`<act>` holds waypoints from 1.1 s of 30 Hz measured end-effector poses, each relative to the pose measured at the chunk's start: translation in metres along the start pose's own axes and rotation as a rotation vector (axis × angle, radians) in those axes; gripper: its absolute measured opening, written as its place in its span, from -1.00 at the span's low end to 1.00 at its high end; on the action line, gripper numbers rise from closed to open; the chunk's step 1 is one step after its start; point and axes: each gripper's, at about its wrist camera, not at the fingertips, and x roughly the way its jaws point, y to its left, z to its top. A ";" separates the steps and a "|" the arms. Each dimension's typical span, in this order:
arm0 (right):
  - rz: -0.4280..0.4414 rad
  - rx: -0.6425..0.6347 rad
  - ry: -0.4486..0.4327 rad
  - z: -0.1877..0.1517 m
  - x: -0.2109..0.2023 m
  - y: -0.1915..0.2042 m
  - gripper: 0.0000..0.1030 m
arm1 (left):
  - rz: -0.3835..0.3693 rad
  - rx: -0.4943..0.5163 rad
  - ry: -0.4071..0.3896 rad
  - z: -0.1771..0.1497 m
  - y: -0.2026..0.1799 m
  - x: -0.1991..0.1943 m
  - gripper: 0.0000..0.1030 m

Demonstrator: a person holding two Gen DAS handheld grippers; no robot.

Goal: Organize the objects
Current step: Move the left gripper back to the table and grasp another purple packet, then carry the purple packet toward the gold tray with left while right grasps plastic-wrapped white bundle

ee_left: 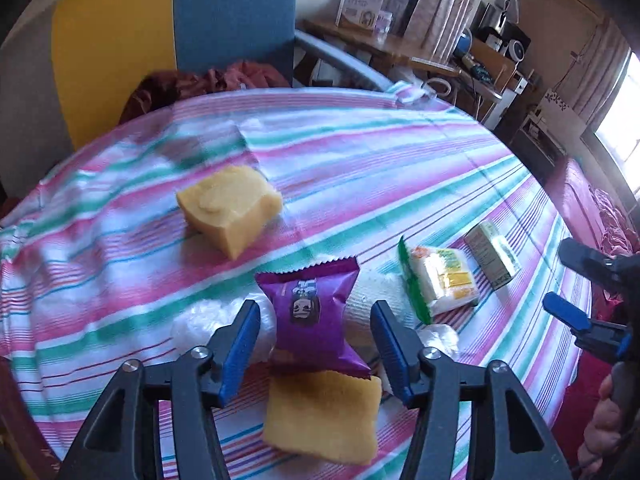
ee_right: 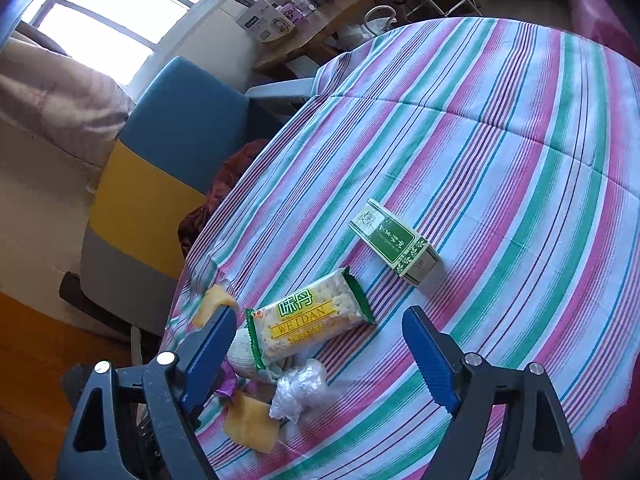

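A purple snack packet [ee_left: 316, 312] lies on the striped tablecloth [ee_left: 360, 152], its near end resting on a flat yellow sponge [ee_left: 320, 416]. My left gripper [ee_left: 314, 314] straddles the packet, open, with a small gap at each pad. A thick yellow sponge block [ee_left: 232, 212] sits farther back on the left. To the right lie a green-and-yellow cracker packet [ee_left: 440, 280] and a small green box [ee_left: 492, 256]. My right gripper [ee_right: 320, 316] hangs open over the cracker packet [ee_right: 308, 320], gripping nothing; the green box [ee_right: 394, 242] is beyond it. That gripper [ee_left: 560, 280] also shows at the left wrist view's right edge.
A crumpled clear plastic wad [ee_right: 300, 388] and a white cloth [ee_right: 244, 354] lie among the snacks. A blue-and-yellow chair [ee_left: 200, 20] with a dark red garment [ee_left: 200, 84] stands behind the table. A wooden desk [ee_left: 360, 36] holds boxes. A hand [ee_left: 612, 412] grips the right tool.
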 end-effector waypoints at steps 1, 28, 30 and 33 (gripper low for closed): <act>-0.006 -0.003 -0.001 0.000 0.001 0.000 0.66 | 0.005 0.001 -0.005 -0.002 0.001 0.002 -0.33; 0.027 -0.349 0.133 -0.034 0.030 0.059 0.66 | -0.037 -0.087 -0.164 -0.150 0.027 -0.130 -0.40; 0.036 -0.419 0.145 -0.045 0.031 0.069 0.66 | -0.041 -0.102 -0.174 -0.157 0.031 -0.138 -0.40; 0.057 -0.512 0.166 -0.059 0.035 0.085 0.66 | -0.041 -0.114 -0.190 -0.169 0.038 -0.151 -0.40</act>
